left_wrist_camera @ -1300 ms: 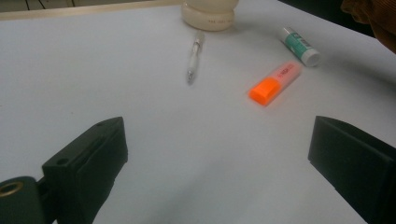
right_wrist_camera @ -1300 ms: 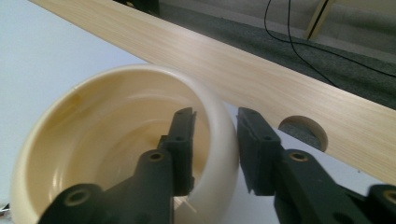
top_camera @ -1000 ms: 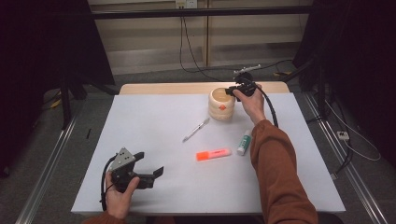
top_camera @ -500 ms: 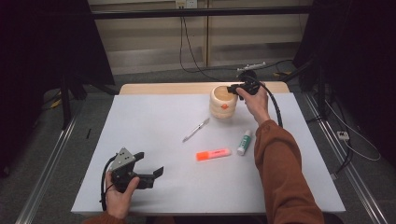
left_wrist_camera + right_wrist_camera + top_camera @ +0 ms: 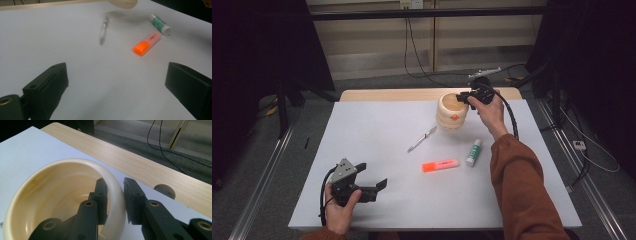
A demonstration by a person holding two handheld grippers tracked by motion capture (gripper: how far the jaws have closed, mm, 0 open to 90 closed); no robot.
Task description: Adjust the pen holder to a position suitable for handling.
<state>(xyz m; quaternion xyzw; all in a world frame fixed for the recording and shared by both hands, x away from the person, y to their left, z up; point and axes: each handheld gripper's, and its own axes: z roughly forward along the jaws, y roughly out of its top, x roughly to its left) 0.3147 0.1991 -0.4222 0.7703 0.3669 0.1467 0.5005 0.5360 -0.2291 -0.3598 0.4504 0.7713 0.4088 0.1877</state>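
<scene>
A cream ribbed cup [image 5: 452, 112] stands at the back of the white table [image 5: 377, 130]. My right gripper [image 5: 463, 97] is shut on its rim [image 5: 75, 163], one jaw inside the cup and one outside. My left gripper [image 5: 372, 175] is held open at the front left, low over the table with nothing between its jaws [image 5: 115, 82]. Between the two lie a white pen [image 5: 422, 139], an orange highlighter [image 5: 440, 165] and a green and white glue stick [image 5: 473, 152]. From the left gripper view, the pen [image 5: 103, 28], highlighter [image 5: 147, 43] and glue stick [image 5: 161, 23] lie ahead of it.
A bare wooden strip [image 5: 150, 170] with a round hole runs along the table's far edge behind the cup. Black cables [image 5: 417, 55] lie on the floor beyond it. A metal rail [image 5: 262, 185] runs along the floor at the table's left.
My right hand has shifted slightly toward the back right while holding the cup's rim, and the cup has nudged with it. The left gripper has stayed put.
</scene>
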